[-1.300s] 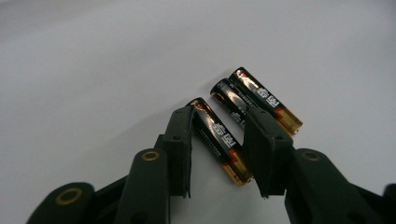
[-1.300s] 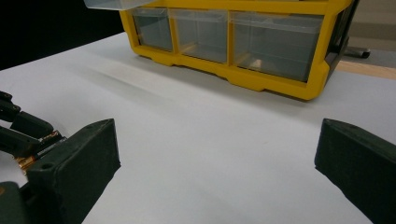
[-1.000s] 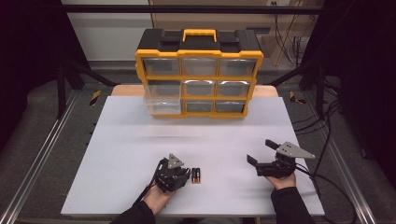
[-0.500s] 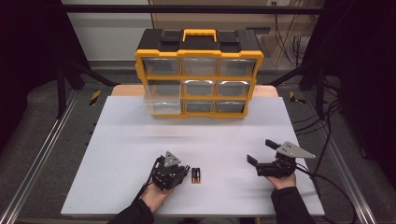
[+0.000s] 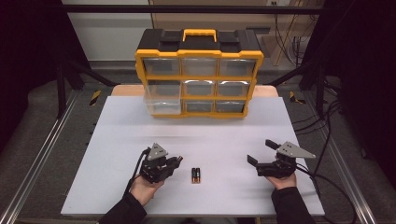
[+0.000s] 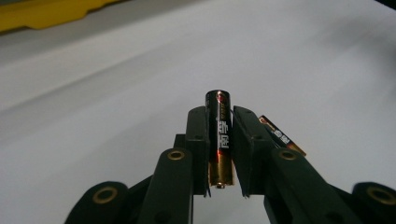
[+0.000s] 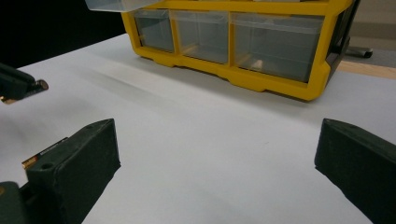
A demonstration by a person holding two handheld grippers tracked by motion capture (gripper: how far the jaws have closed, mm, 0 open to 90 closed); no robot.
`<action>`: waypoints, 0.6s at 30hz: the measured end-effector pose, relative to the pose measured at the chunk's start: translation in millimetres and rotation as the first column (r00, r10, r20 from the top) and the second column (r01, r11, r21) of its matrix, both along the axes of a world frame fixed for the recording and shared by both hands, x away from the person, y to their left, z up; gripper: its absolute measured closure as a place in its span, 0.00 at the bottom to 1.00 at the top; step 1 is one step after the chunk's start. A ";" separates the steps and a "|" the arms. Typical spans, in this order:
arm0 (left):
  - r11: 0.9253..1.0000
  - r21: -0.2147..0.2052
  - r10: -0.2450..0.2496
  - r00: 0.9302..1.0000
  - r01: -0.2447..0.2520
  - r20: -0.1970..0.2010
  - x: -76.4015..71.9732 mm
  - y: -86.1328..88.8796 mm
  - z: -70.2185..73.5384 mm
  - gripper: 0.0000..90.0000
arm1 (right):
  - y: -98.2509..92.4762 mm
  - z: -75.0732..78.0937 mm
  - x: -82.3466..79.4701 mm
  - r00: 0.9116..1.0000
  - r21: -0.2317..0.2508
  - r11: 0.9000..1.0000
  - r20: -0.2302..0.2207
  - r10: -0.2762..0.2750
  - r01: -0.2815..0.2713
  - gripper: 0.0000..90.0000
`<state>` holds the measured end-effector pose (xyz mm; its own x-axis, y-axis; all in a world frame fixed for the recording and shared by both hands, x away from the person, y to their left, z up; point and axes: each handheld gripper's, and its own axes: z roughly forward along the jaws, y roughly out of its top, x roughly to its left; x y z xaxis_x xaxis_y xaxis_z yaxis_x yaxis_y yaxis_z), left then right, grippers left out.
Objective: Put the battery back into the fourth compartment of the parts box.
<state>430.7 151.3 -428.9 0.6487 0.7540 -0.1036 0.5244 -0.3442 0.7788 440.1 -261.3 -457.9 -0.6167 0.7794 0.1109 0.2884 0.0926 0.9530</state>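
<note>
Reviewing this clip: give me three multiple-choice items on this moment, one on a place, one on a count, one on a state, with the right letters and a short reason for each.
1. Where does the open clear drawer sit in the yellow organizer?
A. middle row, left column
B. top row, right column
C. bottom row, middle column

2. How many batteries lie on the white table between the two hands?
A. none
B. two
C. five

3. What is the state of the left gripper?
A. open above a drawer
B. shut on nothing
C. shut on a battery

Answers:
1 A: in the high view that drawer juts forward from the left column's middle row.
2 B: the pair of batteries lies side by side on the table.
3 C: the left gripper view shows the held battery clamped between the pads, while the right gripper stands open.
</note>
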 end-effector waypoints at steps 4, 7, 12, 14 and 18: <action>1.000 -0.020 0.012 1.000 -0.012 0.020 2.9 11.3 10.0 0.85 | 0.5 -0.7 0.4 1.000 -0.008 1.000 -0.003 0.000 0.000 0.00; 0.999 -0.041 0.027 0.999 -0.026 0.044 5.3 21.9 19.4 0.85 | 0.5 -0.6 0.6 1.000 -0.004 1.000 -0.007 -0.001 0.001 0.00; 0.998 -0.054 0.033 0.997 -0.030 0.069 8.2 30.0 28.8 0.85 | 0.4 -0.9 1.1 1.000 -0.011 1.000 -0.006 -0.005 0.005 0.00; 0.998 -0.057 0.038 0.996 -0.034 0.083 9.6 33.1 33.2 0.85 | 0.5 -1.2 1.6 1.000 -0.014 1.000 -0.005 -0.005 0.005 0.00; 0.997 -0.069 0.035 0.994 -0.028 0.106 12.7 39.7 42.8 0.85 | 0.5 -1.1 1.6 1.000 -0.014 1.000 -0.004 -0.008 0.008 0.00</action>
